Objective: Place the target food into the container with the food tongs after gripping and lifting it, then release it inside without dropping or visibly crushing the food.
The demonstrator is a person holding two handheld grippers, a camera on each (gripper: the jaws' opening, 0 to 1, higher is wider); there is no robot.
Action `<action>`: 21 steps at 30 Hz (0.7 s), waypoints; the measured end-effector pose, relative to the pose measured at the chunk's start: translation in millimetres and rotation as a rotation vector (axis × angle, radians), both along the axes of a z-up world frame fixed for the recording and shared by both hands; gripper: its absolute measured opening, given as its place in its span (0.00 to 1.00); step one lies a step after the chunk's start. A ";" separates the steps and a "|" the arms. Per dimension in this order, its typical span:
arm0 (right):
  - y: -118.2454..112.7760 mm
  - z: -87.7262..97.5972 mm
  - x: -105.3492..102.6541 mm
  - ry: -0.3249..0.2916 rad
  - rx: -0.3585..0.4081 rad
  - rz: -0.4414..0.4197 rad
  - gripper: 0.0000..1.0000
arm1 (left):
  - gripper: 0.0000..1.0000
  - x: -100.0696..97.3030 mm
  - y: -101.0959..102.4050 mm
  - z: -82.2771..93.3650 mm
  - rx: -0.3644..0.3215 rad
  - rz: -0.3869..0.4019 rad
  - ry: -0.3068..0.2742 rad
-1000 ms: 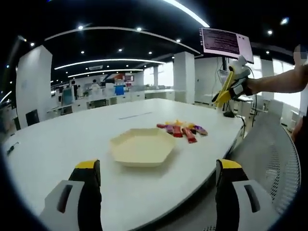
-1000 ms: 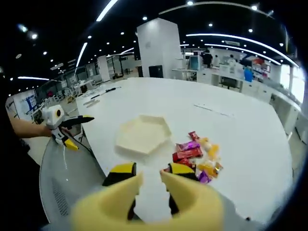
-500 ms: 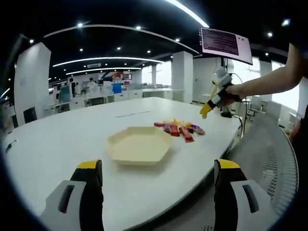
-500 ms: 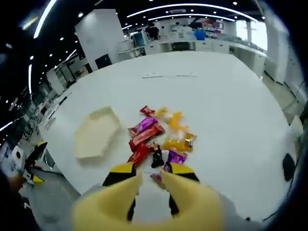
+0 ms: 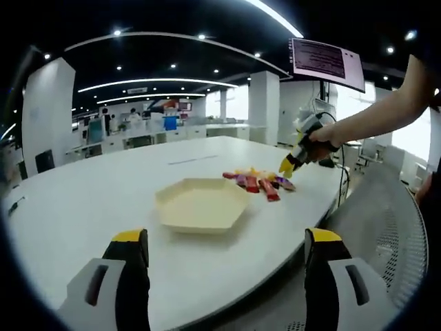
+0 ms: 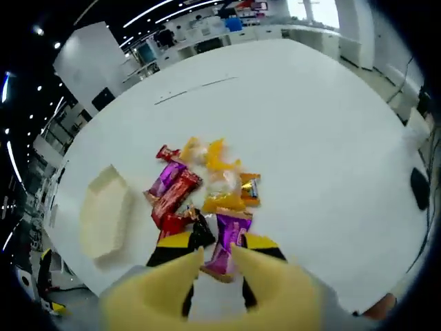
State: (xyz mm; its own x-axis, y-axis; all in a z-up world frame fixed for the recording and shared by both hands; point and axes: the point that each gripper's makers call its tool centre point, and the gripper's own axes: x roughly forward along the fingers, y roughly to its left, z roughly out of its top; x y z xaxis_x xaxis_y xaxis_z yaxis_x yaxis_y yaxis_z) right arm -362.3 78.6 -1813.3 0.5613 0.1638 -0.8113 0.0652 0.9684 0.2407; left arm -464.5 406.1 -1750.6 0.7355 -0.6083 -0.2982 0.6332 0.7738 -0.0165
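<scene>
Crossing the white table [image 6: 324, 138] comes later; the hexagonal tray [image 6: 103, 217] sits left of frame, well apart from the snack pile [image 6: 207, 186]. Your yellow tongs [image 6: 215, 258] hang unclenched, straddling the purple wrapper [image 6: 229, 241] at lower centre, so squeezing hard risks crushing it or snagging neighbours.

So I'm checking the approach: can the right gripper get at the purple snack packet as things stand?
Probably yes. The right gripper hangs open right over the purple snack packet, nothing between; a black packet lies close beside it.
</scene>
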 end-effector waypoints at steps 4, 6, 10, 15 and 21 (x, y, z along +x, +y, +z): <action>0.6 -1.5 1.7 0.009 -0.001 -0.023 0.26 | 0.89 -0.5 -0.8 -0.8 0.000 -0.004 0.007; -1.7 -6.2 1.0 0.028 -0.043 -0.016 0.26 | 0.86 -1.2 -1.3 -2.0 0.001 -0.008 0.015; -3.7 -15.5 1.1 0.046 -0.047 -0.044 0.27 | 0.85 -1.8 -1.8 -3.2 0.003 -0.013 0.023; -6.5 -21.6 -0.7 0.065 -0.102 -0.019 0.26 | 0.84 -2.0 -1.7 -3.7 0.004 -0.014 0.027; -7.5 -22.1 -1.9 0.072 -0.113 0.010 0.23 | 0.83 -1.9 -2.7 -3.4 0.001 -0.019 0.027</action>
